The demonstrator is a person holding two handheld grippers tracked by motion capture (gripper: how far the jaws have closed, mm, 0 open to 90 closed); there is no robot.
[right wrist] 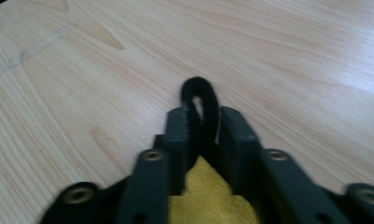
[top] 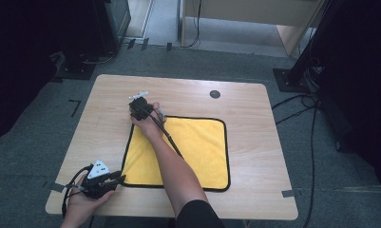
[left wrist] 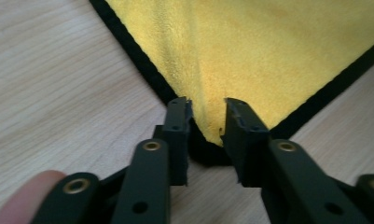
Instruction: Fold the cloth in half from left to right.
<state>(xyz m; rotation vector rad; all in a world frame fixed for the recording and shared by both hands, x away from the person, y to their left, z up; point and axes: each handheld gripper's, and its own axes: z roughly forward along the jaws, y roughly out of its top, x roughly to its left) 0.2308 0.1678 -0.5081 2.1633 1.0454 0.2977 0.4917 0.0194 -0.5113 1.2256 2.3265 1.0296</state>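
Note:
A yellow cloth (top: 193, 152) with a black border lies flat on the wooden table (top: 254, 104). My left gripper (top: 119, 179) sits at the cloth's near-left corner. In the left gripper view the jaws of this gripper (left wrist: 207, 109) stand open, with the corner of the cloth (left wrist: 268, 46) lying between them. My right gripper (top: 135, 114) is at the far-left corner. In the right gripper view this gripper (right wrist: 204, 116) is shut on that corner. The black border loop (right wrist: 201, 93) pokes out past the tips, and the yellow cloth (right wrist: 203, 196) bunches behind them.
A round black grommet (top: 215, 94) is set in the table beyond the cloth. Grey tape (top: 289, 193) marks the near right edge. Bare wood surrounds the cloth. Black stands and cables (top: 302, 102) sit on the floor to the right.

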